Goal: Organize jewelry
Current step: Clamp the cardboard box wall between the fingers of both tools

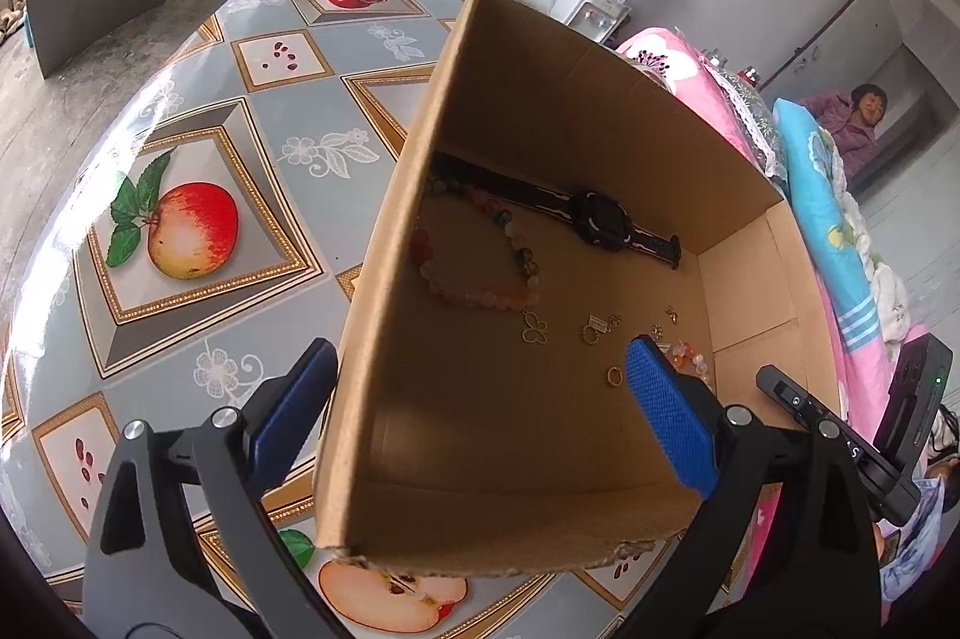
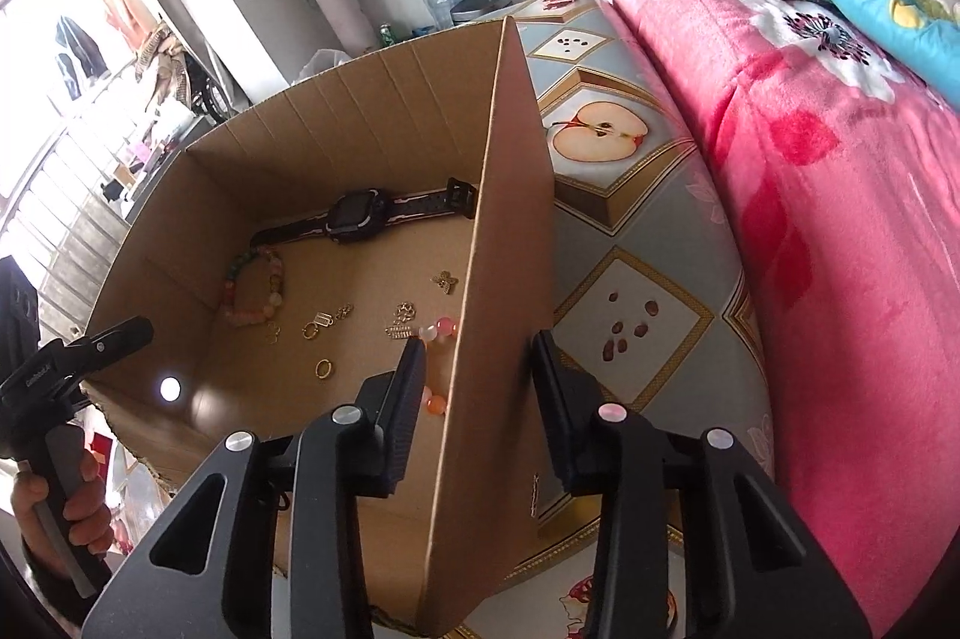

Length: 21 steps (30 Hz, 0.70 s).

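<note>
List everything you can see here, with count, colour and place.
box: one, brown, open, on table
watch: one, black, box floor by far wall
bead bracelet: one, mixed pastel, near watch
loose beads: a few, pink and white, by box's right wall
rings and charms: several, gold, box floor
table: one, grey fruit-print cover
blanket: one, pink, right of table
left gripper: blue pads, straddling box's left wall, apart
right gripper: black, straddling right wall, apart

left gripper (image 1: pixel 480 399): black frame, blue textured pads (silver screws) | right gripper (image 2: pixel 480 381): black pads
</note>
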### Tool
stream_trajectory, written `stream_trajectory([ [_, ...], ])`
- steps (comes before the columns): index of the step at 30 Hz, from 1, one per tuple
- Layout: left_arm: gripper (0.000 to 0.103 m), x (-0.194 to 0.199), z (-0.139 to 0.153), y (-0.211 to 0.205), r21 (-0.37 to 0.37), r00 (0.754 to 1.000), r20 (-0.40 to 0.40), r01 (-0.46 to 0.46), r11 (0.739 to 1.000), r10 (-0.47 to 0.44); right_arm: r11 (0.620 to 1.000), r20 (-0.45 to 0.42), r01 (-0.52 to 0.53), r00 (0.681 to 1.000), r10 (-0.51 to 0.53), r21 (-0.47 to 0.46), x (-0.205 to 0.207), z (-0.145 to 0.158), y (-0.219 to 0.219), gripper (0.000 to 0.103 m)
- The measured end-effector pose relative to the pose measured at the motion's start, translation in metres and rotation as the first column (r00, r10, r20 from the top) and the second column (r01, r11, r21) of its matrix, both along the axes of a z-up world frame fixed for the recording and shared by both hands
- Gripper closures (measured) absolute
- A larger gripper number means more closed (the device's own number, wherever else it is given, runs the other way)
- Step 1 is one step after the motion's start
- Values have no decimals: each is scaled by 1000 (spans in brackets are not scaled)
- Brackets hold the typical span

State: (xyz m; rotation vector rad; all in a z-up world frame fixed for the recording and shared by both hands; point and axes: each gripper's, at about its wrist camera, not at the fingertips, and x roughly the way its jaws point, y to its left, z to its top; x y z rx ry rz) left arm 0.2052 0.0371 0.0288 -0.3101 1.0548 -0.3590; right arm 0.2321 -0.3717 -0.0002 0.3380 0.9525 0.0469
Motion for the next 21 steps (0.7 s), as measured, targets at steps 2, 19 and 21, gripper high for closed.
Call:
stream_trajectory([
  [2, 10, 0, 0, -2, 14, 1000, -3, -7, 1000, 7, 1000, -4, -1, 1000, 1, -2, -1, 0, -1, 72],
  [19, 10, -2, 1, -11, 105, 1000, 3, -2, 994, 2, 1000, 14, -16, 1000, 16, -2, -6, 3, -3, 77],
  [21, 10, -2, 1, -11, 108, 1000, 2, 1, 994, -1, 1000, 14, -18, 1000, 18, -4, -7, 3, -3, 77],
])
